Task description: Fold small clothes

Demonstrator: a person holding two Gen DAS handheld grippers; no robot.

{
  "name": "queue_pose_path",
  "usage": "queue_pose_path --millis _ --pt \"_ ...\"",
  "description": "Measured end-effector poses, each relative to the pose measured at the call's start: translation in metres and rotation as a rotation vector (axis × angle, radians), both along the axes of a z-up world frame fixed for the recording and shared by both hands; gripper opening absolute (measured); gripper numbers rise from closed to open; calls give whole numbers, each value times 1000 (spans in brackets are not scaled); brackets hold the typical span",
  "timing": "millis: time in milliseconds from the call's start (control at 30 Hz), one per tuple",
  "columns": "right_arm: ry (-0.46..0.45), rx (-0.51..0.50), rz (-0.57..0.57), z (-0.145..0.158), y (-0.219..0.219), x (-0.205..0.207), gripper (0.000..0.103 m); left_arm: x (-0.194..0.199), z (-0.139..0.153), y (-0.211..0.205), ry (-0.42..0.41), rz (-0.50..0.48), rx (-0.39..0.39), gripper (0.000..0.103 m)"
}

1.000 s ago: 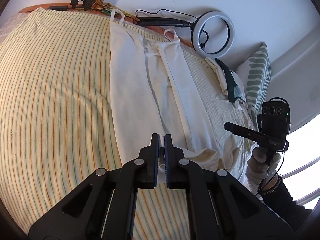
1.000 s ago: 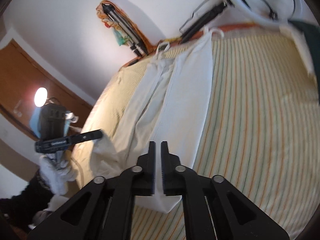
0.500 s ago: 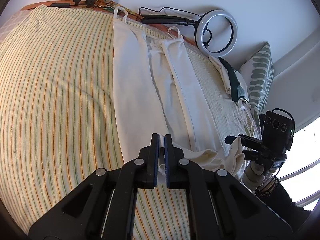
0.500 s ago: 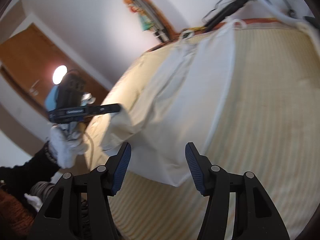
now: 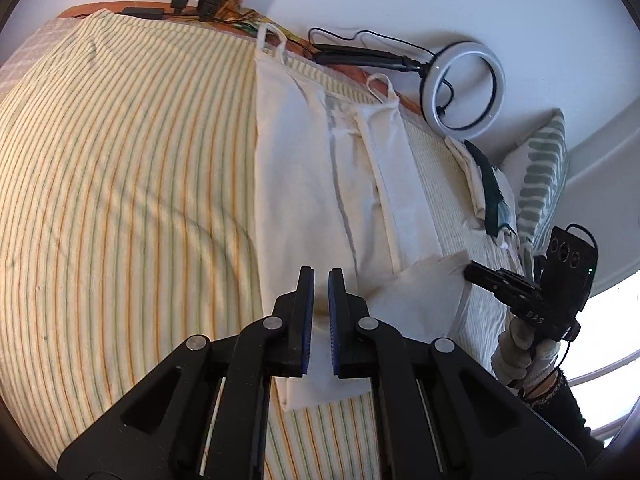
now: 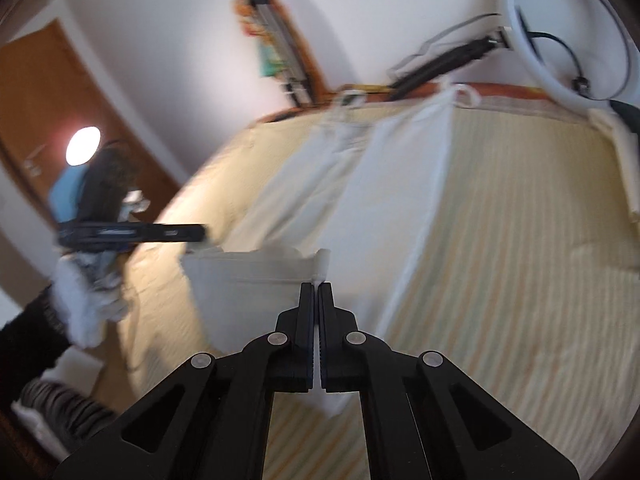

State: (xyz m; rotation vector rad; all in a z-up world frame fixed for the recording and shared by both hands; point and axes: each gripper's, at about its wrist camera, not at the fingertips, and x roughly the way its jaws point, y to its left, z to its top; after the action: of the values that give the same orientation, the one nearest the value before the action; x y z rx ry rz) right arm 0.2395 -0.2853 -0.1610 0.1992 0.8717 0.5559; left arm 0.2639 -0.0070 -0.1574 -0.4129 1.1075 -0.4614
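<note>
A long cream strappy garment (image 5: pixel 304 184) lies lengthwise on the striped bed cover (image 5: pixel 120 200), its sides folded in. My left gripper (image 5: pixel 319 280) is shut on its near hem, with cloth between the pads. My right gripper (image 6: pixel 318 287) is shut on the other hem corner (image 6: pixel 322 258) and holds it lifted; the hem hangs stretched between the two grippers. In the left wrist view the right gripper (image 5: pixel 476 272) shows at the right, holding the raised cloth (image 5: pixel 424 292). The garment (image 6: pixel 360 184) looks blurred in the right wrist view.
A ring light (image 5: pixel 464 88) leans on the wall behind the bed. A green-patterned pillow (image 5: pixel 540 176) and folded clothes (image 5: pixel 480 184) lie at the right. A tripod (image 6: pixel 280 48) stands against the wall. A wooden door (image 6: pixel 48 120) is at the left.
My right gripper opened, then shut on the hem corner and lifted it. The near hem now stands raised between the two grippers. The left gripper stayed shut on the cloth.
</note>
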Motion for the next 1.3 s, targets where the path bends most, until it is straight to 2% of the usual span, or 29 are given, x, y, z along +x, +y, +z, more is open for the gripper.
queue_pose_path --millis 167,400,700,733,767,833,967,1167,1233,1300 --pt "38 -30 -30 -11 -1 6 1 -7 3 8 -55 6 -5 20" --pt "70 77 -72 -14 -20 0 1 -24 -9 -3 -89 -92 85 21" --pt "101 86 -51 -18 -14 5 2 -13 -21 -42 -150 -156 240 22" --pt "105 83 -46 -18 -13 7 7 -12 -22 -44 -153 -163 255 23" --pt "107 74 -43 -19 -11 8 17 -10 -23 -47 -154 -164 275 24" --pt "105 62 -43 -20 -10 9 29 -8 -22 -48 -153 -176 287 24" --pt "103 62 -46 -20 -11 11 29 -9 -19 -41 -167 -131 301 25" --pt "101 25 -24 -23 -2 16 28 -6 -25 -43 -161 -148 317 25" --pt "102 7 -18 -24 3 17 22 -5 -25 -42 -157 -139 310 25" --pt "91 -21 -16 -24 7 17 10 -7 -25 -44 -168 -143 321 20"
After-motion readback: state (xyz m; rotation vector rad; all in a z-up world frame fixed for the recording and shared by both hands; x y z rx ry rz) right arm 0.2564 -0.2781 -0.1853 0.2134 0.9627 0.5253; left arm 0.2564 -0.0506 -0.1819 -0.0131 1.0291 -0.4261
